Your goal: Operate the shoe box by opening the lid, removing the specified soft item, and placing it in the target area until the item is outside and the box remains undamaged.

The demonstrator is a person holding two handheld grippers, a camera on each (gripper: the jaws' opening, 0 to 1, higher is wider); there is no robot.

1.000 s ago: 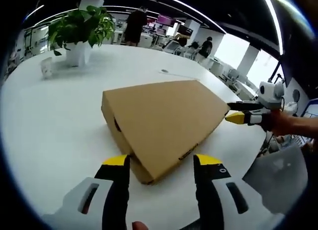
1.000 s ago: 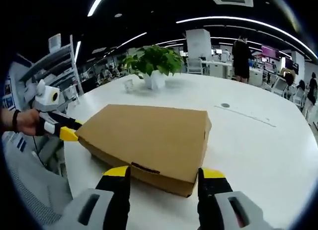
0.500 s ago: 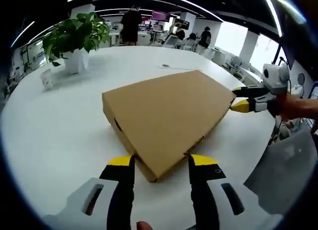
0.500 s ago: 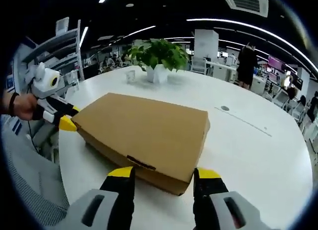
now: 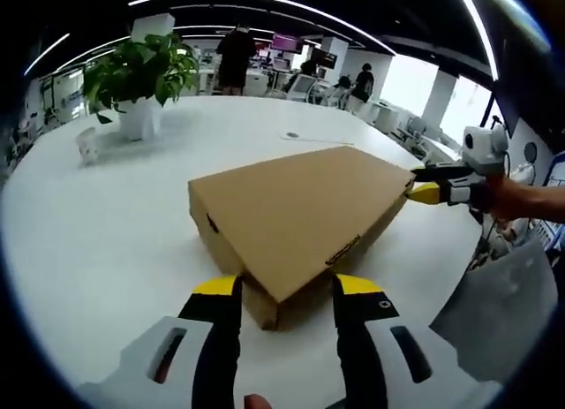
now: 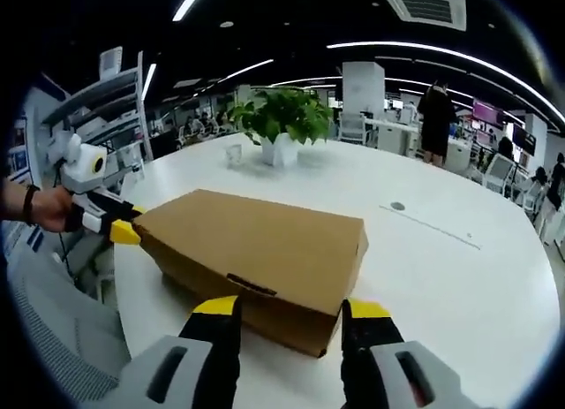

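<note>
A shut brown cardboard shoe box (image 5: 291, 210) lies on the white round table (image 5: 106, 223). My left gripper (image 5: 287, 287) stands open at the box's near corner, with that corner between its yellow-tipped jaws. At the box's far right corner the right gripper (image 5: 425, 185) shows, held by a hand. In the right gripper view the box (image 6: 256, 241) lies just ahead, and my right gripper (image 6: 293, 307) is open with a box corner between its jaws. The left gripper (image 6: 117, 225) touches the box's left corner there. The lid is down, so what the box holds is hidden.
A potted plant (image 5: 141, 69) (image 6: 278, 117) and a small white cup (image 5: 86, 144) (image 6: 234, 153) stand at the table's far side. A small dark disc (image 6: 397, 206) lies on the table. People stand among desks behind. The table edge runs close to both grippers.
Both pairs of jaws have drawn a little closer together and sit further over the box's corners. The box has kept its place.
</note>
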